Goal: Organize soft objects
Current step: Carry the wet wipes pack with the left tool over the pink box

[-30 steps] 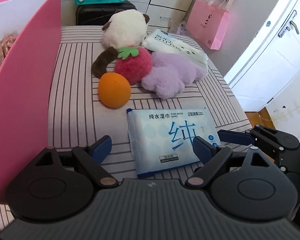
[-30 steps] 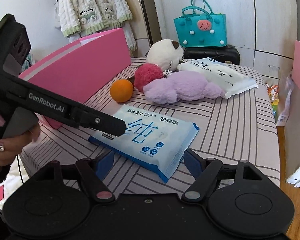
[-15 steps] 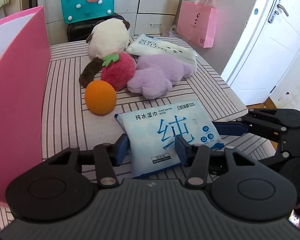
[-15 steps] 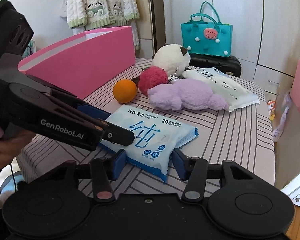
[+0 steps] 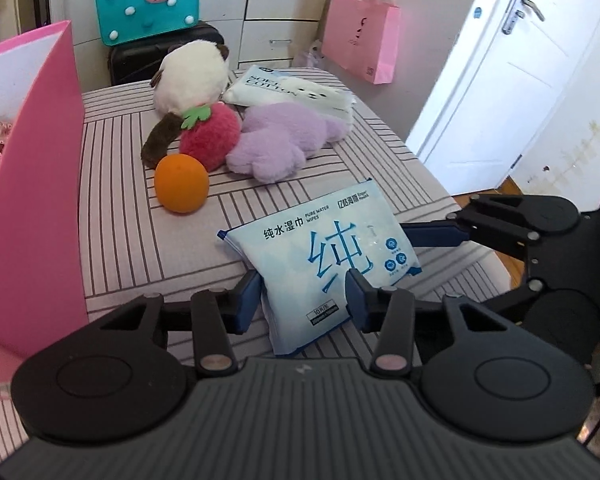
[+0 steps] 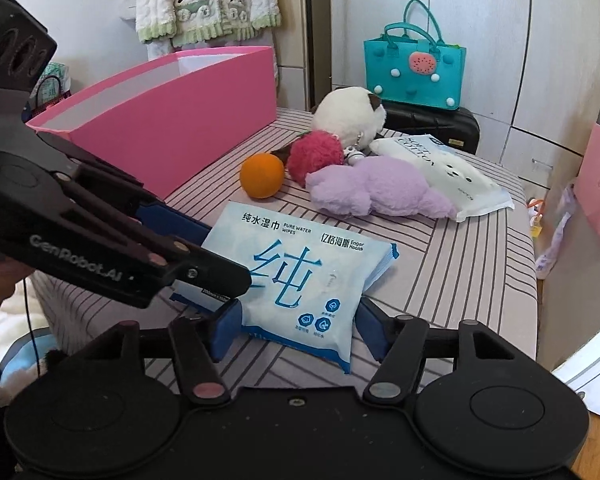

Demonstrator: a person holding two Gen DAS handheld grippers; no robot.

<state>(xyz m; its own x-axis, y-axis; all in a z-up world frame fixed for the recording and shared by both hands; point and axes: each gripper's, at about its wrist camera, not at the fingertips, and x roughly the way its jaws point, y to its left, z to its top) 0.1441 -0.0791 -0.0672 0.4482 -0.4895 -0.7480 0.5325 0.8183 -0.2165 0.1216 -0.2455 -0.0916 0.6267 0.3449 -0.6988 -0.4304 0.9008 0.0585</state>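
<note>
At the far left stands the pink box [image 5: 28,208], open at the top, its wall rising from the striped surface [image 5: 116,216]. Just right of it lies the orange ball [image 5: 181,183], touching the red strawberry plush [image 5: 210,140], with the white and brown plush [image 5: 192,76] behind them. The purple plush [image 5: 280,142] lies beside the strawberry, partly over the white cotton-tissue pack [image 5: 288,88]. Nearer the cameras, the blue wet wipes pack [image 5: 324,256] is tilted, its near end raised off the surface. The left hand-held gripper [image 5: 304,296] is closing, its blue pads pressed on the pack's near end at a narrow setting. The right hand-held gripper [image 6: 296,328] comes from the right side; its jaws are opening, the pads standing at either side of the pack's other end, and whether they touch it cannot be told.
</note>
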